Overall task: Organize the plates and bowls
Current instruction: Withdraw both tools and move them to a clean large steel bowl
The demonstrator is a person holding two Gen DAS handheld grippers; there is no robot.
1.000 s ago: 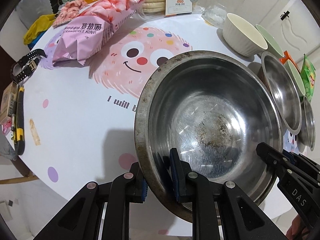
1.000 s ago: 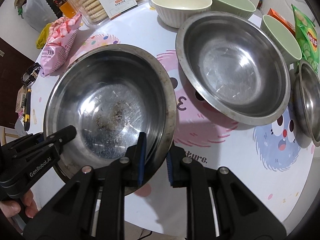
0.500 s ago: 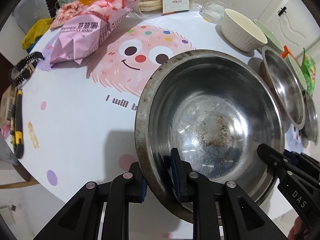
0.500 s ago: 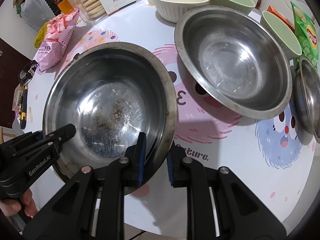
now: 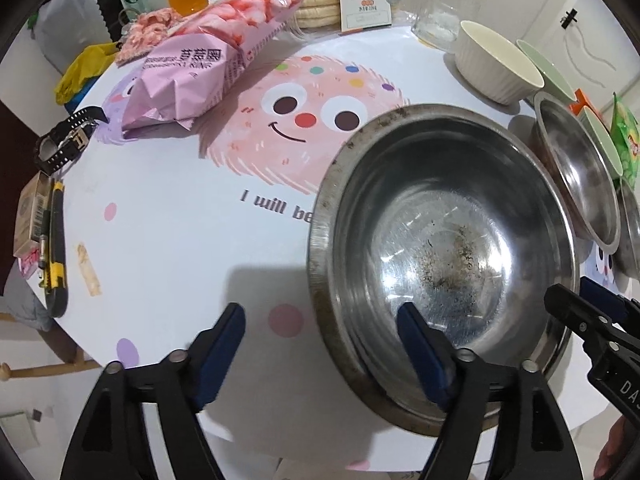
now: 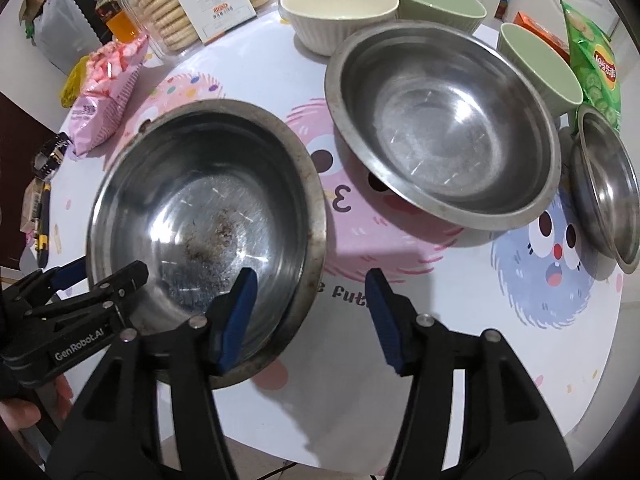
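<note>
- Left wrist view: the left claw [image 5: 320, 340] now stands with its blue pads spread wide apart; half a second ago they pinched the near-left rim of the stained steel bowl [image 5: 444, 256].
- One pad sits inside the bowl over its near wall, the other hangs over bare tabletop [image 5: 180, 248] to the left, with the rim between them and touching neither that I can see.
- Right wrist view: the right claw [image 6: 310, 312] has also let go; its pads, earlier closed on the bowl's near-right rim, are now well apart, one inside the stained steel bowl [image 6: 208, 216], the other over the tabletop [image 6: 460, 320] to its right.
- The bowl sits at the near edge of the tabletop, upright, with dark specks on its floor, in much the same place as before.
- To its right and farther off lies the larger steel bowl [image 6: 444, 128], just beside it but apart, unmoved.
- A small steel bowl [image 6: 608, 184] rests at the right edge.
- At the far side stand the white ribbed bowl [image 6: 340, 12] and two green bowls [image 6: 436, 0], as earlier.
- The pink snack bag [image 5: 208, 56] lies far left on the tabletop.
</note>
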